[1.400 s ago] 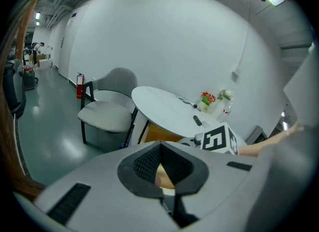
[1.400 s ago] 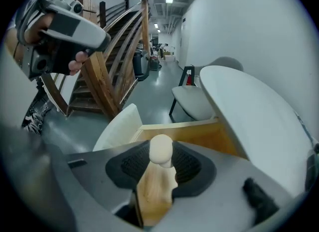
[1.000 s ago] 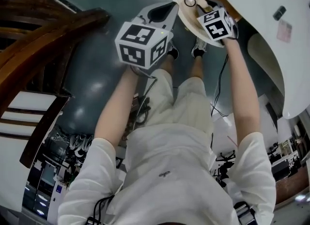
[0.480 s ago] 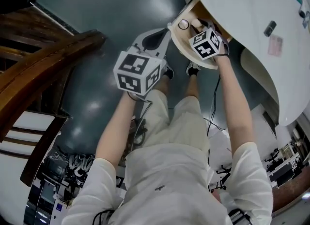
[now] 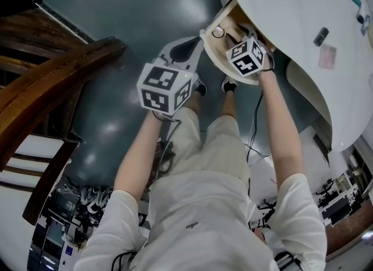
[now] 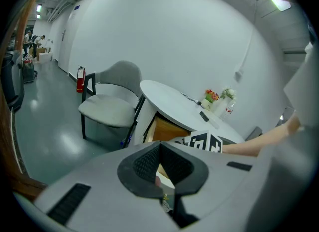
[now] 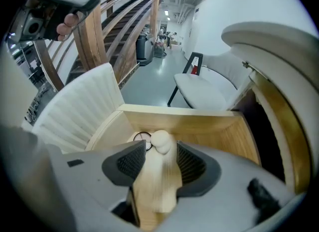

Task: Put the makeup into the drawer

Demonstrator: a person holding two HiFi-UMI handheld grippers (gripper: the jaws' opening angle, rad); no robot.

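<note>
Between the right hand-held gripper's (image 7: 160, 151) just-opening jaws hangs the makeup (image 7: 158, 176).

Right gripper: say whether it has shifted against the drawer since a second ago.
No. The right gripper stays over the same end of the open drawer; its jaws have just been opening, with the pale makeup between them.

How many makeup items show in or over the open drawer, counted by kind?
Round compact: 1
Cream-coloured makeup bottle: 1
Total: 2
</note>
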